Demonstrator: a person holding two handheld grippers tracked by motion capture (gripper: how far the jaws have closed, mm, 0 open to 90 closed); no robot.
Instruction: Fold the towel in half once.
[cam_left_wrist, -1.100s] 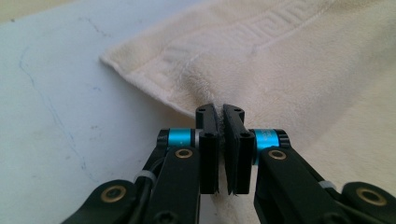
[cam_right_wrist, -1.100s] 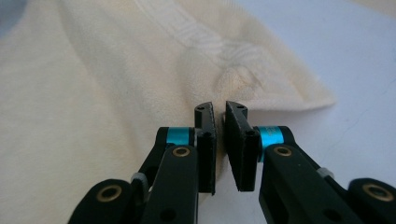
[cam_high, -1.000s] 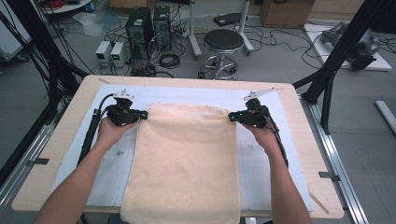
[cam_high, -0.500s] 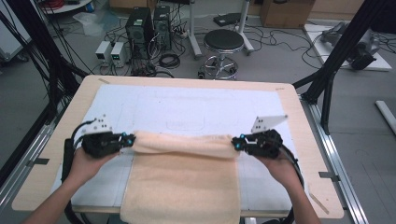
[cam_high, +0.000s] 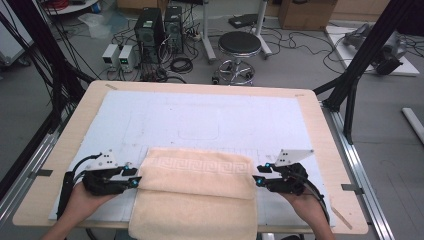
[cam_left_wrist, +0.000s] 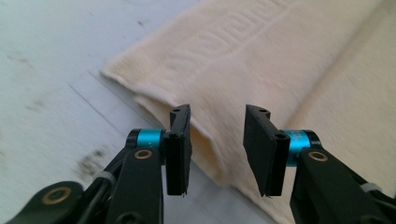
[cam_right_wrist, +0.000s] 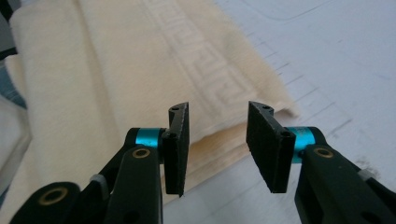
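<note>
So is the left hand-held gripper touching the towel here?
Apart. In the left gripper view the left hand-held gripper, its jaws just opened, shows clear space between both pads and the folded edge of the towel.

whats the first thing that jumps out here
A cream towel lies folded over itself at the near edge of the table, its far band showing a key-pattern border. A black claw sits at each end of the fold, left claw and right claw, both just opened with nothing pressed between them.
</note>
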